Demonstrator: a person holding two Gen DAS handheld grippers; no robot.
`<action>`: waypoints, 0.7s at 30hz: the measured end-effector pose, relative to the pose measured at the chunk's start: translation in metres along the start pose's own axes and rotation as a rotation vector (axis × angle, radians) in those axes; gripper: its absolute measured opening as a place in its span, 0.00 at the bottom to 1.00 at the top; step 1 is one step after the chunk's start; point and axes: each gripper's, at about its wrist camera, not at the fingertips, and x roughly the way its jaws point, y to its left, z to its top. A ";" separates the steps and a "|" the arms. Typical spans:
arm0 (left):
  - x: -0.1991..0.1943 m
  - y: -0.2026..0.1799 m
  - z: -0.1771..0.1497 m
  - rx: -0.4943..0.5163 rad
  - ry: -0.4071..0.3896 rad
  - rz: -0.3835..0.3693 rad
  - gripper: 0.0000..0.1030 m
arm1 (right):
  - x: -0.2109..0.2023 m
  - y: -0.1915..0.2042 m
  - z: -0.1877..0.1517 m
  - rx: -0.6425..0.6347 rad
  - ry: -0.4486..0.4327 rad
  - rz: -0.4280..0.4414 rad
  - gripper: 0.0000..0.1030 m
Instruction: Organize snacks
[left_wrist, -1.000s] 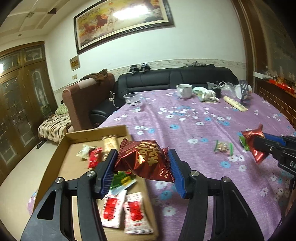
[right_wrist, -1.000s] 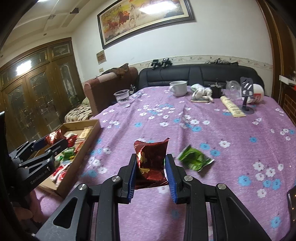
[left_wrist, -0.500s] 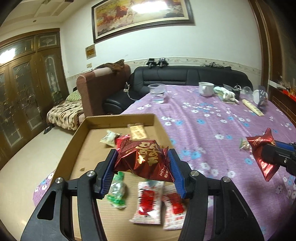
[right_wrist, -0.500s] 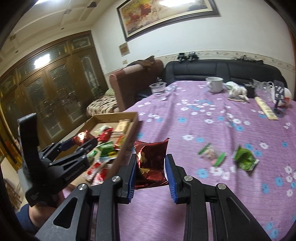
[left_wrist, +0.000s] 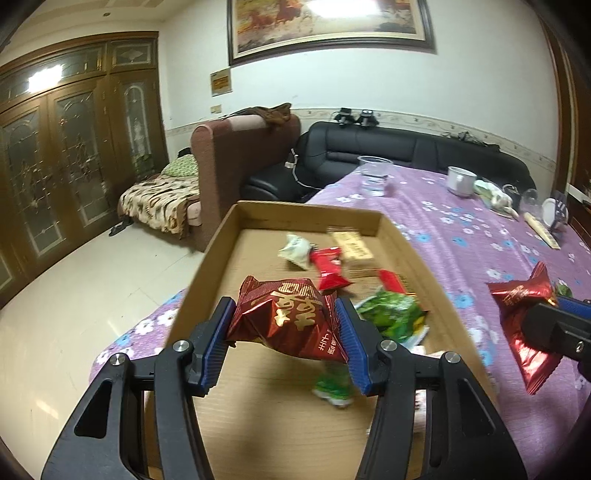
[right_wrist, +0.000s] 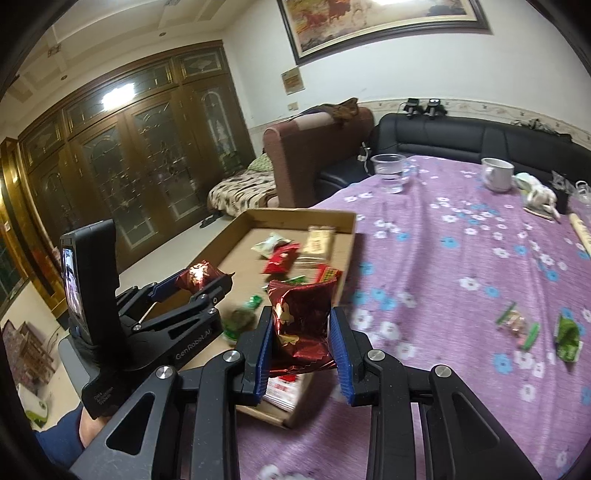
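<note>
The left gripper (left_wrist: 286, 334) was clamped on a dark red foil packet (left_wrist: 288, 317) with gold lettering, its blue pads pressing both sides, and it held that packet above the near half of the cardboard box (left_wrist: 212, 258). The right gripper (right_wrist: 301, 341) was closed narrowly on a second red foil packet (right_wrist: 301, 325), held upright between its pads over the box's near right edge, where box met the purple flowered tablecloth (right_wrist: 461, 258). In the left view that second packet (left_wrist: 524, 314) showed at the right, above the cloth just beside the box wall. Inside the box lay a pale packet (left_wrist: 295, 251), a tan bar (left_wrist: 352, 249), small red packets (left_wrist: 330, 267), a green packet (left_wrist: 393, 317) and a blurred green sweet (left_wrist: 332, 384) beneath the held packet. Two snacks lay on the cloth, well apart from the box: a green-ended sweet (right_wrist: 515, 325) and a green packet (right_wrist: 569, 338). Farther back on the table stood a clear cup (right_wrist: 388, 173) and a white mug (right_wrist: 496, 173). A sleeve (right_wrist: 55, 439) showed below the left gripper's handle.
</note>
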 end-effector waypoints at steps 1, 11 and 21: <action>0.001 0.003 0.000 -0.005 0.002 0.003 0.53 | 0.005 0.004 0.001 -0.003 0.008 0.009 0.29; 0.010 0.010 -0.003 -0.013 0.036 0.006 0.53 | 0.049 0.021 0.008 -0.006 0.068 0.033 0.29; 0.019 0.004 -0.003 0.002 0.075 0.022 0.53 | 0.079 0.009 0.010 0.063 0.098 0.048 0.29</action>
